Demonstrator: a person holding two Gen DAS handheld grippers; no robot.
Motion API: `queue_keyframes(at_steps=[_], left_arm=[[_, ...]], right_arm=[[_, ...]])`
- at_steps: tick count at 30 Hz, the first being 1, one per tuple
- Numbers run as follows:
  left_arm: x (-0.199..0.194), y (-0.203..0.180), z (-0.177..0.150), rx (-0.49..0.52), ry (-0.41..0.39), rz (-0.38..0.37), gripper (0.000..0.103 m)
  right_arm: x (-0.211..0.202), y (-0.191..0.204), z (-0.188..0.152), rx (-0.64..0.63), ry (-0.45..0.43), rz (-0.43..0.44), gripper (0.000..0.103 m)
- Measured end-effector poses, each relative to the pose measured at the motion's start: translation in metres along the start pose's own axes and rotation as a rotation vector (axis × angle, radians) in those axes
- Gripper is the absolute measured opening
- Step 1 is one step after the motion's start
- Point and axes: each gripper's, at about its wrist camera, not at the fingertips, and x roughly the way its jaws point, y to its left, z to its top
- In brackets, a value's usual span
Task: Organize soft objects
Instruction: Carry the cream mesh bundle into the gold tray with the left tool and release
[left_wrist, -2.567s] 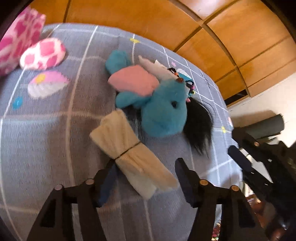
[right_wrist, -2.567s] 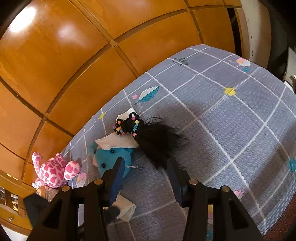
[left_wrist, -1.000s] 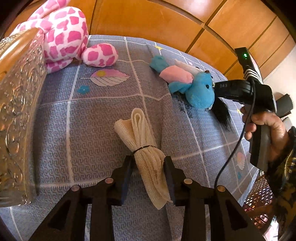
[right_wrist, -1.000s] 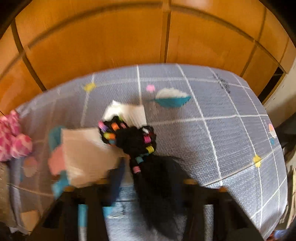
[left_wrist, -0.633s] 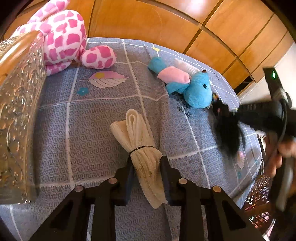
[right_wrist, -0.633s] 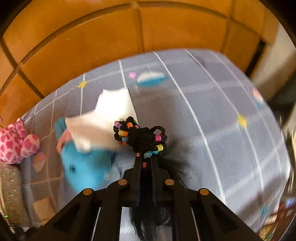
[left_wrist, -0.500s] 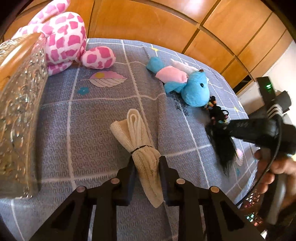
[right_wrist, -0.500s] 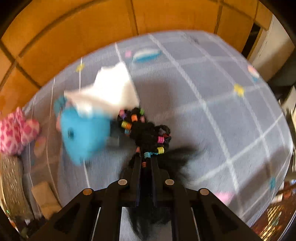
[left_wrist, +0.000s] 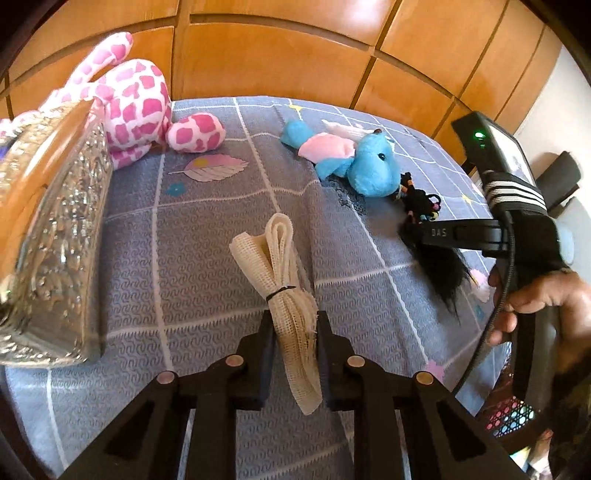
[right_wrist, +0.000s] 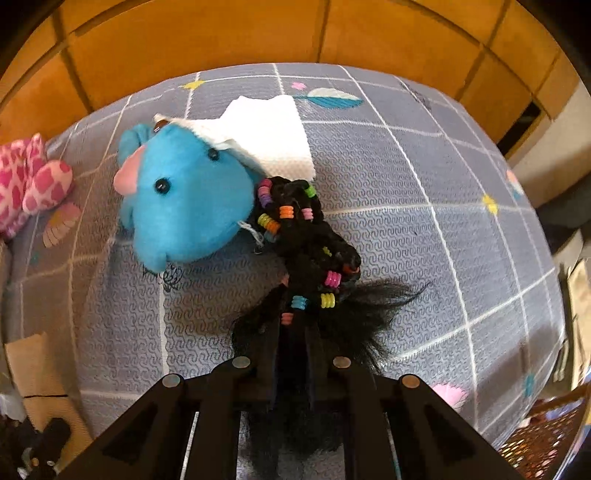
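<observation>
On the bed (left_wrist: 177, 236), spread with a grey grid-patterned cover, left gripper (left_wrist: 293, 334) low at the near edge, jaws clamped on the lower end of a cream mesh cloth bundle (left_wrist: 284, 280) tied round the middle with a thin black band, upper end fanned out toward the headboard side. Beyond it, well apart, a blue plush toy (left_wrist: 364, 170) with a pink and white body lying on the cover, near the wooden wall panels (left_wrist: 280, 55). Farther left, a pink-spotted plush giraffe (left_wrist: 136, 103) leaning at the corner, just beside an ornate silver box (left_wrist: 55, 236) standing at the left edge. At right, a person's hand (left_wrist: 532, 299) wrapped round the black handle of the right gripper (right_wrist: 291, 332). From the right wrist view, jaws nearly together and pinching a black hairpiece (right_wrist: 314, 254) strung with coloured beads, loose black strands spilling out on both sides of the fingers; whether the jaws are easing apart slightly is hard to see, though the hair sits between them. Beaded end touching the blue plush's head, with a white paper tissue (right_wrist: 269, 133) lying behind both, partly under the plush.
</observation>
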Motion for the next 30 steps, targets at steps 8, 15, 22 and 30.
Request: queue_keyframes(at_steps=[8,15,22,30], left_arm=[[-0.045,0.004,0.024,0.011,-0.113,-0.02,0.017],[-0.107,0.061,0.07,-0.103,-0.276,0.032,0.017],[-0.144,0.151,0.065,-0.286,-0.336,0.179,0.017],[-0.188,0.223,-0.009,-0.459,-0.351,0.287,0.018]], right_arm=[[-0.008,0.019,-0.007,-0.086,-0.024,-0.072,0.011],[-0.014,0.02,-0.015,-0.104,-0.031,-0.081,0.011],[-0.012,0.02,-0.013,-0.118,-0.036,-0.087,0.011],[-0.014,0.029,-0.015,-0.154,-0.045,-0.114,0.011]])
